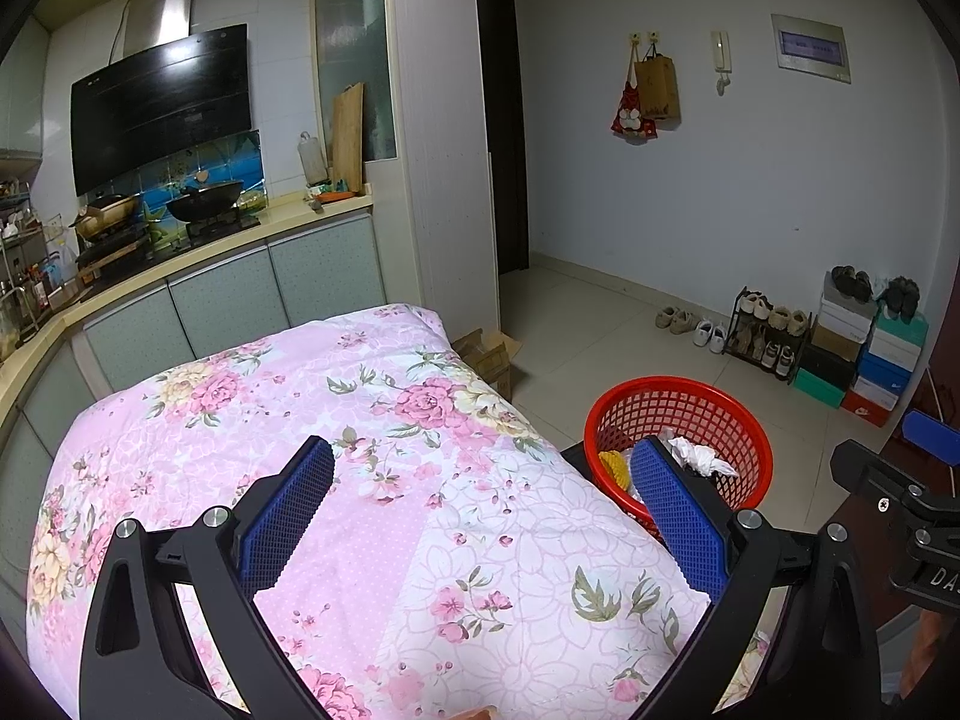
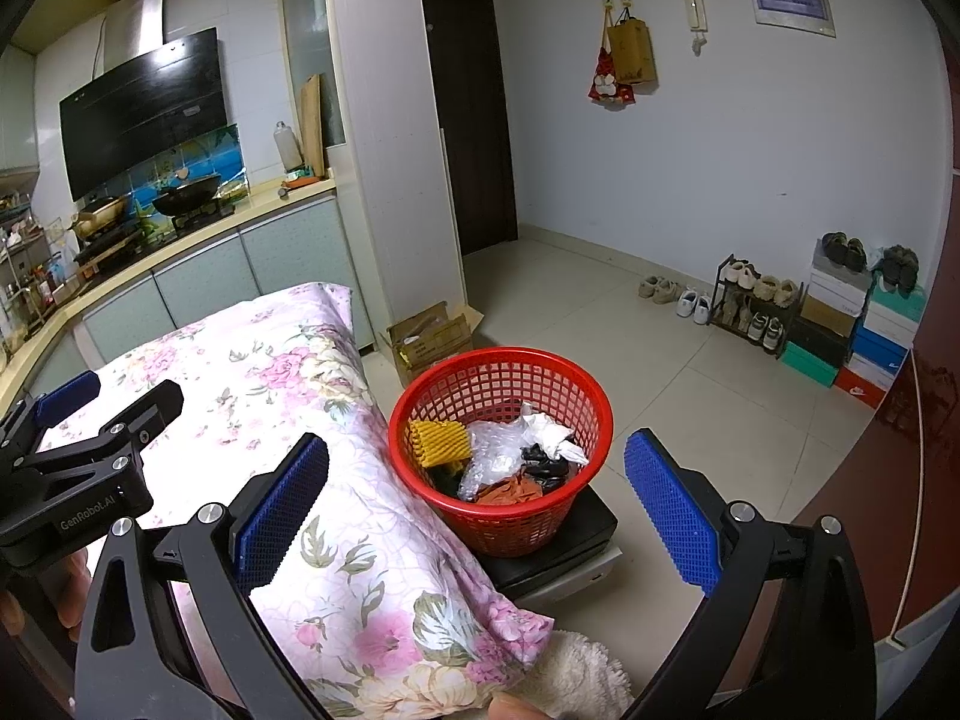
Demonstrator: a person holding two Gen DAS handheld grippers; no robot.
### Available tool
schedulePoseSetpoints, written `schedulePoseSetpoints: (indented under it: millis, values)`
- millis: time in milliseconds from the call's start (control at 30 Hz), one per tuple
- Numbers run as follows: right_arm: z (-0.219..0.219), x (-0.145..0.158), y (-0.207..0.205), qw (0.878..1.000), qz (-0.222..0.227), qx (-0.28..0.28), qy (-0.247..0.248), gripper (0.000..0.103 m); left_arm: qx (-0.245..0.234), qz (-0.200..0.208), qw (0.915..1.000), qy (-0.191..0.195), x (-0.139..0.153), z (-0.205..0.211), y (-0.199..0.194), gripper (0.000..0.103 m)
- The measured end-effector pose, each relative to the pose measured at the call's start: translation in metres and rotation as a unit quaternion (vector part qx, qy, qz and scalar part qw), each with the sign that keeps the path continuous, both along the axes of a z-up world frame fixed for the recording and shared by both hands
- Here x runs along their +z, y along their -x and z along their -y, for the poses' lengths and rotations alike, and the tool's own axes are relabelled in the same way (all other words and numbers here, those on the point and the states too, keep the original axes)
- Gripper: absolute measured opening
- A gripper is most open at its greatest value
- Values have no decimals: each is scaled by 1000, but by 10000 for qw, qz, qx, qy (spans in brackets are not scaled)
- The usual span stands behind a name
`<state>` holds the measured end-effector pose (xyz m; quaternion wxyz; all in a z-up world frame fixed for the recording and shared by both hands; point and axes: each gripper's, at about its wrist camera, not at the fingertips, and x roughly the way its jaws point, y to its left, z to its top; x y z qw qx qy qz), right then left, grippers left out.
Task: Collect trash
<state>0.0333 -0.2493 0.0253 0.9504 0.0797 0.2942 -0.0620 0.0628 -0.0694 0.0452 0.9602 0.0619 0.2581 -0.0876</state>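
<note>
A red mesh basket (image 2: 501,420) stands on a dark flat box beside the floral-covered surface (image 2: 288,408). Inside it lie a yellow foam net (image 2: 438,443), crumpled clear plastic (image 2: 495,450), white paper (image 2: 549,435), a black scrap and something orange. My right gripper (image 2: 477,480) hovers open in front of the basket, nothing between its blue pads. My left gripper (image 1: 483,492) is open above the floral cloth (image 1: 336,450), also empty. The basket (image 1: 678,438) sits just behind its right finger, which hides part of it. Each gripper shows at the edge of the other's view.
A kitchen counter (image 1: 198,252) with a stove and pans runs along the left. An open cardboard box (image 2: 432,339) sits on the tiled floor by the pillar. A shoe rack (image 2: 753,306) and stacked shoe boxes (image 2: 858,330) line the far right wall. A fluffy white cloth (image 2: 582,672) lies below.
</note>
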Motion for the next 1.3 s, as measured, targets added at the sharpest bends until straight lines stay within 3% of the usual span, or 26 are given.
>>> schedulePoseSetpoints:
  millis: [900, 1067, 1300]
  values:
    - [-19, 3, 3, 9999, 41, 132, 14, 96, 71, 117, 9999, 45, 2, -10, 4, 96]
    - [-35, -1, 15, 9996, 48, 284, 55, 96, 289, 239, 9993, 61, 3, -32, 21, 96]
    - [-80, -34, 39, 9969, -43, 784, 31, 96, 882, 16, 9960, 132, -12, -89, 44, 96]
